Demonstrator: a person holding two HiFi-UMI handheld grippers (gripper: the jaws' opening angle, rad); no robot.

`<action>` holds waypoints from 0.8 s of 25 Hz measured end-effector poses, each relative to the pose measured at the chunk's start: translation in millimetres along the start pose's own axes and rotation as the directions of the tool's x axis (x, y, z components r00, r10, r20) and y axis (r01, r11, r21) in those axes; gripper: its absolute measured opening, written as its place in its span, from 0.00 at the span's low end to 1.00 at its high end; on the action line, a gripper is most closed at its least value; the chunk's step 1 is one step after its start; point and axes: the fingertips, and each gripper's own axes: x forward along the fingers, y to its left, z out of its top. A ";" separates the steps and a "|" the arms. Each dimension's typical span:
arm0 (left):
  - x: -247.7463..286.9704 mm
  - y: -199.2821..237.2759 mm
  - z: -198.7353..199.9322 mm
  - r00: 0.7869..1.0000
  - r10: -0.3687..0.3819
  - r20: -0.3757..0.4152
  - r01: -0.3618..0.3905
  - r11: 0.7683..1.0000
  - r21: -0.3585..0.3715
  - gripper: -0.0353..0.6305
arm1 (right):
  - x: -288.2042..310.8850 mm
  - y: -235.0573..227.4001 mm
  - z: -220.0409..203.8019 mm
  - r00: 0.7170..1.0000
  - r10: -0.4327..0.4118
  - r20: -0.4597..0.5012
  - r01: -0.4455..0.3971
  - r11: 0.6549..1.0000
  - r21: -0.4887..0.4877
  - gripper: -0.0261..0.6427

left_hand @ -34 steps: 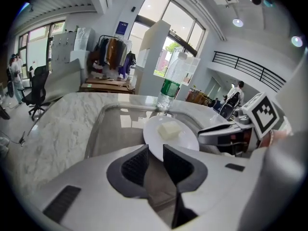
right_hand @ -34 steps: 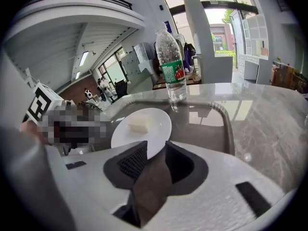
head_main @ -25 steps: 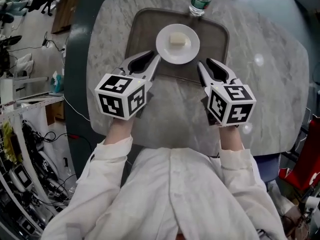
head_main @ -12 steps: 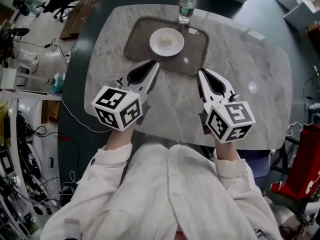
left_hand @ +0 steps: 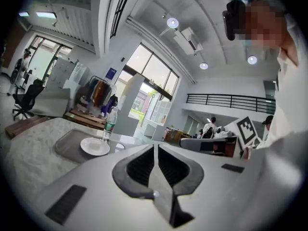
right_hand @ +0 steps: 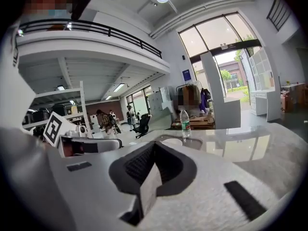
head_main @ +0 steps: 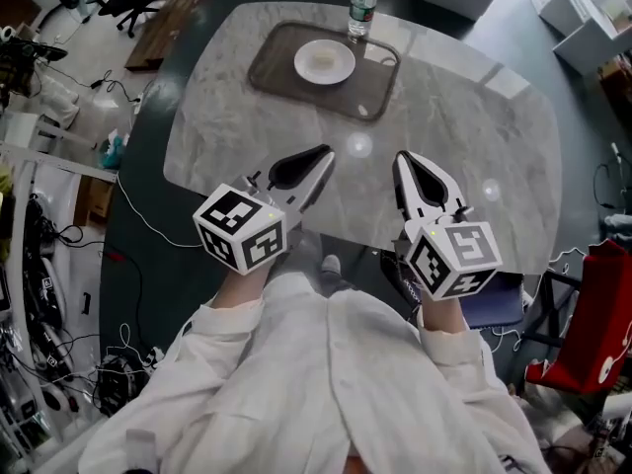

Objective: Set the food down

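Observation:
A white plate [head_main: 336, 67] with a pale piece of food [head_main: 322, 60] rests on a dark tray [head_main: 281, 72] at the far side of the marble table [head_main: 464, 126]. The left gripper view shows the same plate [left_hand: 86, 148] and tray [left_hand: 67, 143] well ahead. My left gripper [head_main: 325, 152] [left_hand: 154, 146] hovers near the table's front edge, far from the plate. Its jaws are closing, tips nearly together, with nothing between them. Beside it, my right gripper [head_main: 400, 157] [right_hand: 154, 143] is shut and empty.
A water bottle [head_main: 361, 3] [left_hand: 110, 124] [right_hand: 185, 124] stands just behind the tray. A red chair [head_main: 597, 314] sits by the table's right front corner. Cables and equipment [head_main: 59, 265] crowd the floor on the left. People move about in the hall behind.
Both grippers have drawn back from the plate to the near table edge, and the head view has pulled away. The plate with the food stays on the tray.

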 end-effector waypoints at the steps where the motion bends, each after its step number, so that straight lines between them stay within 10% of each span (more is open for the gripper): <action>1: -2.5 -6.6 -4.1 1.000 -0.003 -0.003 0.003 1.000 -0.001 0.11 | -6.9 1.2 -3.3 1.000 0.004 0.001 -0.004 1.000 0.010 0.04; 20: -50.9 -52.2 -29.3 0.989 -0.134 -0.064 0.133 0.991 -0.007 0.11 | -36.0 71.0 -31.6 0.995 0.091 -0.045 -0.089 0.995 0.050 0.04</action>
